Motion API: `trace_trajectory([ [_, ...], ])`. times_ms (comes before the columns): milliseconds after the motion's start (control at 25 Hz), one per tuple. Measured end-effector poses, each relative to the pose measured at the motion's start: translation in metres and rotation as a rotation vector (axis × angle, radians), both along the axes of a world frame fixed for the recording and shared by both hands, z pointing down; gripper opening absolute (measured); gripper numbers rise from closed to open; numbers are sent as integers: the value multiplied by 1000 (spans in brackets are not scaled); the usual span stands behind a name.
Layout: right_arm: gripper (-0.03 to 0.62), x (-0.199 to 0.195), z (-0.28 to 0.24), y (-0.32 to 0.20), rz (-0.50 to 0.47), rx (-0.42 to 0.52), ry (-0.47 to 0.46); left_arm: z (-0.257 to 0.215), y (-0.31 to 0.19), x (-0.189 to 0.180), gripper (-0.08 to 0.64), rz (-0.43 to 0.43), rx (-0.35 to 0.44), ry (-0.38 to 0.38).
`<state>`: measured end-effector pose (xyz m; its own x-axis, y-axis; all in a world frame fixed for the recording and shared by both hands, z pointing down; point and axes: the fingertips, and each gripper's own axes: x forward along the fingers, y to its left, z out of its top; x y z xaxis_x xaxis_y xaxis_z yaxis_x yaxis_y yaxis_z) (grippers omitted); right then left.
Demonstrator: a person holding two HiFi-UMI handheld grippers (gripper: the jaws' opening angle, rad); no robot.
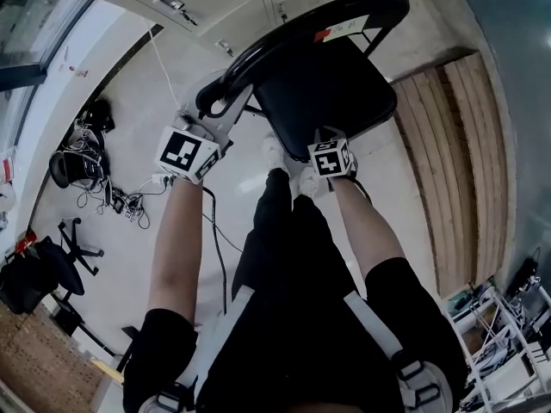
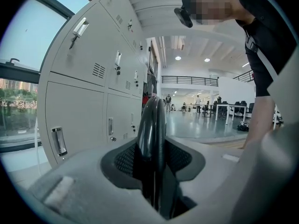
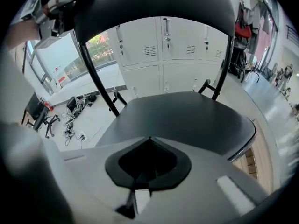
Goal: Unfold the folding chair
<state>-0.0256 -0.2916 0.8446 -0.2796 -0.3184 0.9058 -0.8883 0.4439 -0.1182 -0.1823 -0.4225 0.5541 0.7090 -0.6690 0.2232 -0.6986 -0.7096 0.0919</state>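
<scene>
The black folding chair stands in front of me with its seat (image 1: 327, 84) lying flat and its curved backrest (image 1: 344, 11) beyond it. My left gripper (image 1: 222, 114) is shut on the backrest's black frame tube (image 2: 152, 125) at the chair's left side; in the left gripper view the tube stands between the pads (image 2: 182, 157). My right gripper (image 1: 325, 140) hovers at the seat's near edge. In the right gripper view its jaws (image 3: 148, 146) meet with nothing between them, and the seat (image 3: 187, 115) spreads out just past them.
Grey lockers (image 3: 163, 45) line the wall behind the chair. Cables and a dark office chair (image 1: 86, 162) lie on the floor to the left. A wooden floor strip (image 1: 456, 162) runs on the right, with a wire shelf cart (image 1: 508, 334) at lower right. My legs (image 1: 284, 222) stand close to the seat.
</scene>
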Motion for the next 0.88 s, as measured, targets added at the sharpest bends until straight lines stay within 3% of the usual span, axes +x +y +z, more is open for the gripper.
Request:
trace_trajectory([
  [400,6,-11,18,-12,-72,3,51,9,-43,-26,147,-2,-7,42],
  [880,6,-22,45,-29,-66,-12,50,28,-104,-59,164,-70,-8,73],
])
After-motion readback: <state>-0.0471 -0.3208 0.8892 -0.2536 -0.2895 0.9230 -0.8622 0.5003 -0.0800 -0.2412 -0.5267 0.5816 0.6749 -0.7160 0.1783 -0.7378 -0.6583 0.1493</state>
